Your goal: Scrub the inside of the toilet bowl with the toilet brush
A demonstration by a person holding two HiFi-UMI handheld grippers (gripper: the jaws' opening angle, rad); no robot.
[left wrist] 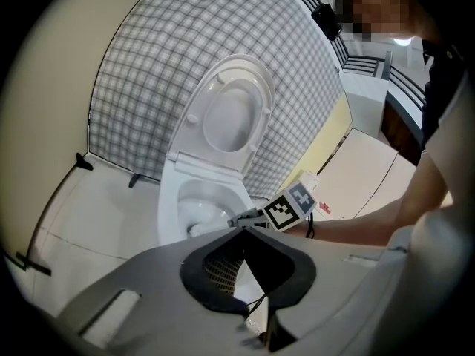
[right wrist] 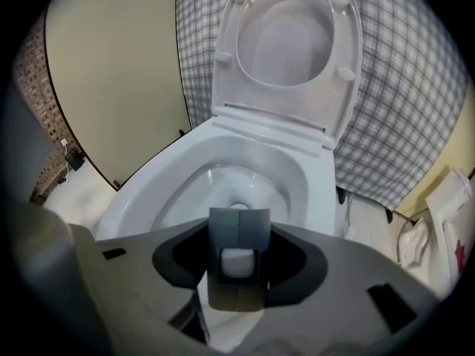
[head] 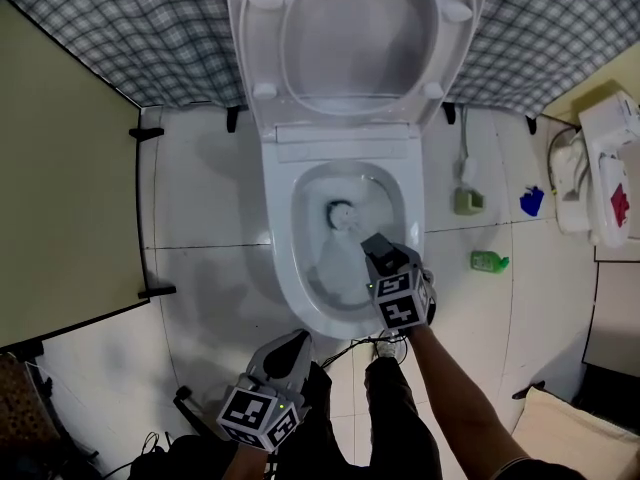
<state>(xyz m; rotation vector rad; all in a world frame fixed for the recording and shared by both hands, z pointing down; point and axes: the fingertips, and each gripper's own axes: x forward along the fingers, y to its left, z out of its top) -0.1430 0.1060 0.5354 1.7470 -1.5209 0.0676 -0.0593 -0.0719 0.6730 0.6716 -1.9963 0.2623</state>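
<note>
one toilet brush [head: 342,216] is clamped in the right hand-held gripper [head: 376,249], slanted far-left into the toilet bowl [head: 283,268]. the left hand-held gripper [head: 296,344] is seen together, empty.

- Toilet bowl [head: 285,268]: white, oval, open at the top. Its seat and lid [head: 262,38] are raised upright at the rear. The inner walls are fully exposed.
- Toilet brush [head: 342,215]: the round head sits low inside the bowl, near the outlet. The handle slants up toward the near rim. Its upper end is clamped in the right gripper [head: 380,253].
</note>
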